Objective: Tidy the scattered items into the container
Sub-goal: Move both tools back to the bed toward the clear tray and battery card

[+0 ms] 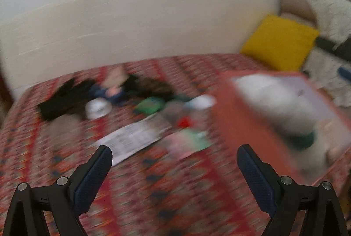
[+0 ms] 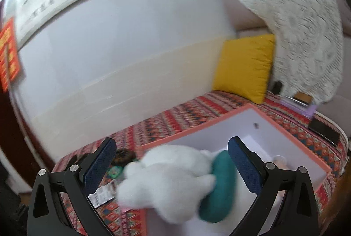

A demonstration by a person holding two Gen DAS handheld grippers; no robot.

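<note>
Patterned red bed cover (image 1: pixel 153 192) carries everything; whether bed or sofa underneath, cannot tell. One orange-rimmed box (image 2: pixel 258 113), the container, sits at 3 o'clock in the left wrist view and at 5 o'clock in the right wrist view. One white plush toy (image 2: pixel 171 181) with a teal part is already in the box, lying partly over its near-left rim.

Right claw (image 2: pixel 172 164) spread fully wide; the plush sits between the fingers but the pads do not press it, so released. Left claw (image 1: pixel 174 161) also spread, nothing between, aimed at the loose pile.

Progress judged: early, one item in, most left. Something pale shows in the box's far corner, too small to name.

Still out, left view, very blurred, counts rough:
- one dark glove-like cloth (image 1: pixel 63 97) at 10 o'clock
- one printed paper sheet (image 1: pixel 133 139) at centre
- one pinkish-green card (image 1: pixel 188 143)
- two white round things (image 1: pixel 97 107), (image 1: pixel 203 102)
- one green item (image 1: pixel 150 105)
- one small red item (image 1: pixel 184 122)
- more dark clutter behind, uncountable.

One yellow cushion (image 2: pixel 245 65) at 2 o'clock, not part of it.
</note>
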